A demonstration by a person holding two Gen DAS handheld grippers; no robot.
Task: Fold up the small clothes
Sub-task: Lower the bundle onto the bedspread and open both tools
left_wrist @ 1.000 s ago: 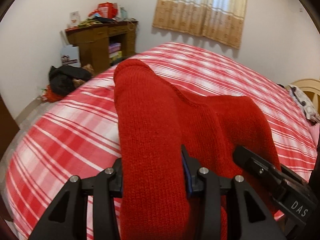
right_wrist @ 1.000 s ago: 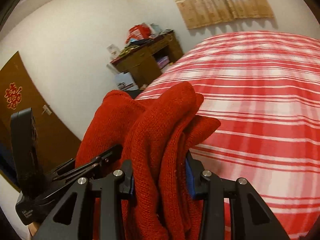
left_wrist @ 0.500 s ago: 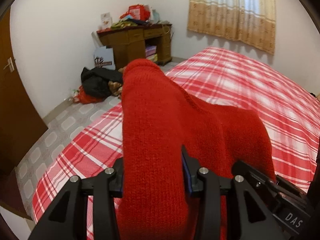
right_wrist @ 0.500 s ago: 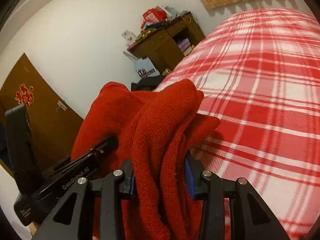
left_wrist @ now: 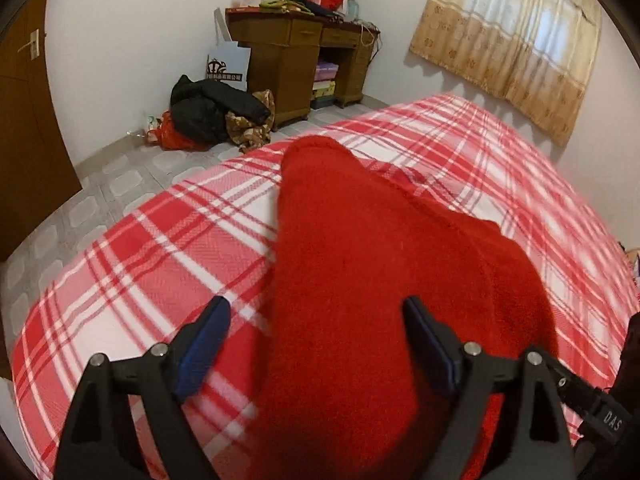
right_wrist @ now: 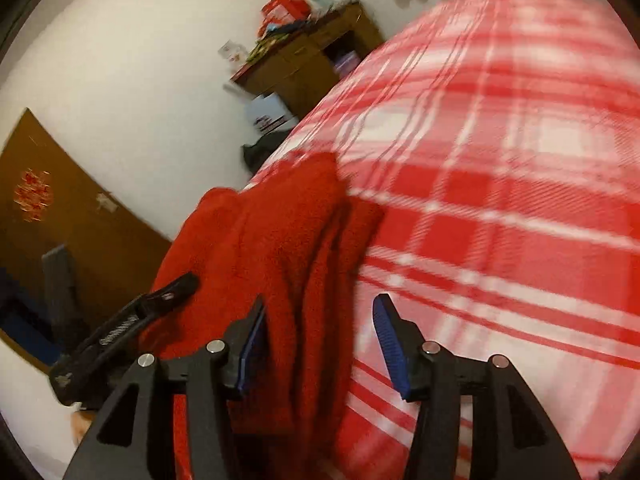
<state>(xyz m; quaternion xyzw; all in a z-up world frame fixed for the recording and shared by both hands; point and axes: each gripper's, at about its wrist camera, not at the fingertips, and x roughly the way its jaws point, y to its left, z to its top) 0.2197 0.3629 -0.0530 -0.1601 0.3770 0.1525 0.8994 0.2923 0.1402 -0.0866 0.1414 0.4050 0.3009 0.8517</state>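
A red knitted garment (left_wrist: pixel 360 280) lies folded on the red and white plaid bed (left_wrist: pixel 160 248). It also shows in the right wrist view (right_wrist: pixel 280 248). My left gripper (left_wrist: pixel 316 344) is open, with its jaws wide apart on either side of the garment's near end. My right gripper (right_wrist: pixel 320 340) is open too, and the garment's edge lies between its jaws and against the left pad. The left gripper's body shows at the left of the right wrist view (right_wrist: pixel 120 328).
A wooden desk (left_wrist: pixel 296 52) piled with things stands by the far wall. Dark clothes (left_wrist: pixel 212 112) and a white bag (left_wrist: pixel 228 64) lie on the tiled floor beside it. A brown door (left_wrist: pixel 24 120) is at the left. Curtains (left_wrist: pixel 508 40) hang at the right.
Both grippers have opened and let go of the red garment, which now rests on the bed. Both views have dropped lower and nearer to the bed.
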